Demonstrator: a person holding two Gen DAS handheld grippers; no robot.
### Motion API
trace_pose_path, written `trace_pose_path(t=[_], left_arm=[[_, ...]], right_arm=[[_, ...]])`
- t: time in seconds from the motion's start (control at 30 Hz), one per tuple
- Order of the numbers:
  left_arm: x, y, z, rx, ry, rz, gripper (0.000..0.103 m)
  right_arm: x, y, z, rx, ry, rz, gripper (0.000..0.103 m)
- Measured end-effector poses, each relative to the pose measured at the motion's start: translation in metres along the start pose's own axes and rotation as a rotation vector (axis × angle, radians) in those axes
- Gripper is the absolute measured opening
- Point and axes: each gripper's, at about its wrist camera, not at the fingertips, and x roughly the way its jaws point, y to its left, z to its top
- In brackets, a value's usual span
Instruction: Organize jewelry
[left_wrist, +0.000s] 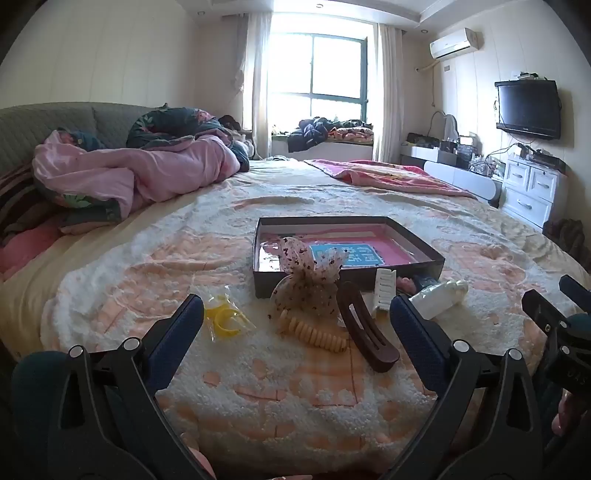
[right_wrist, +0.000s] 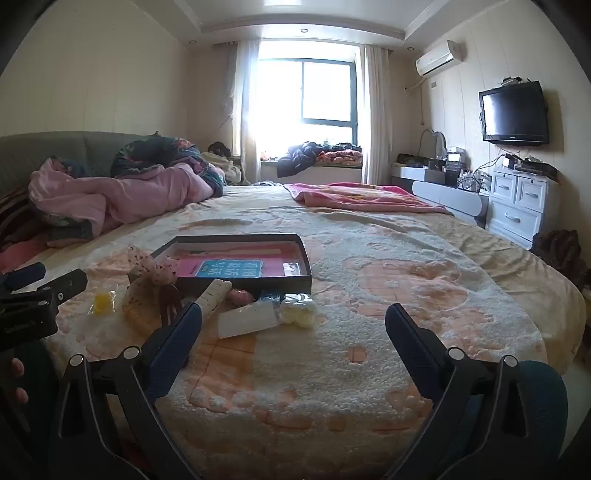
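We hold both claws, left claw (left_wrist: 295, 317) and right claw (right_wrist: 293, 325), apart and empty; clips (left_wrist: 365, 328) lie outside the box (left_wrist: 347, 221), nothing sorted.

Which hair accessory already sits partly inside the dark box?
The dotted sheer fabric bow, draped over the dark box's front wall; the others lie outside on the blanket.

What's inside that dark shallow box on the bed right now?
The dark box holds a pink liner with a blue printed card lying on it. The polka-dot bow drapes over its near wall, hiding that corner's contents.
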Motion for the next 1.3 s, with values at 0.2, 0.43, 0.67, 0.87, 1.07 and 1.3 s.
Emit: trace_pose_path(t=[0.2,0.43,0.67,0.87,1.07,1.3], left_arm=[[-0.0014,0.0004,-0.0001,-0.007,0.003,-0.004,0.093],[0.0009,0.0053,-0.0012,-0.005,0.004,-0.012,0.093],[0.0028,0.0025,-0.0004,-0.007,0.012,-0.007,0.093],[0.0030,0.0051,-0.0005,-0.007,0.011,-0.007,0.093],[0.0027,0.0067,0.0008,-0.008,0.010,-0.007,0.093],[0.0026,0.0062,0.0012,-0.008,0.009,-0.005,0.093]], right_arm=[[-0.0009,0.0003,0.0003,-0.002,0.007,0.005,0.097],[0.0015,0.0008,-0.0008,0.002,0.014,0.009,0.097],[-0.0026,-0.0003,-0.0002,-0.002,0.009,0.008,0.097],[-0.0019,-0.0008,0.0008,-0.002,0.006,0.007,0.097],[-0.0011,0.0008,0.0028,-0.002,-0.001,0.006,0.097],[-0.0013,0.0002,0.0032,-0.001,-0.003,0.007,0.097]])
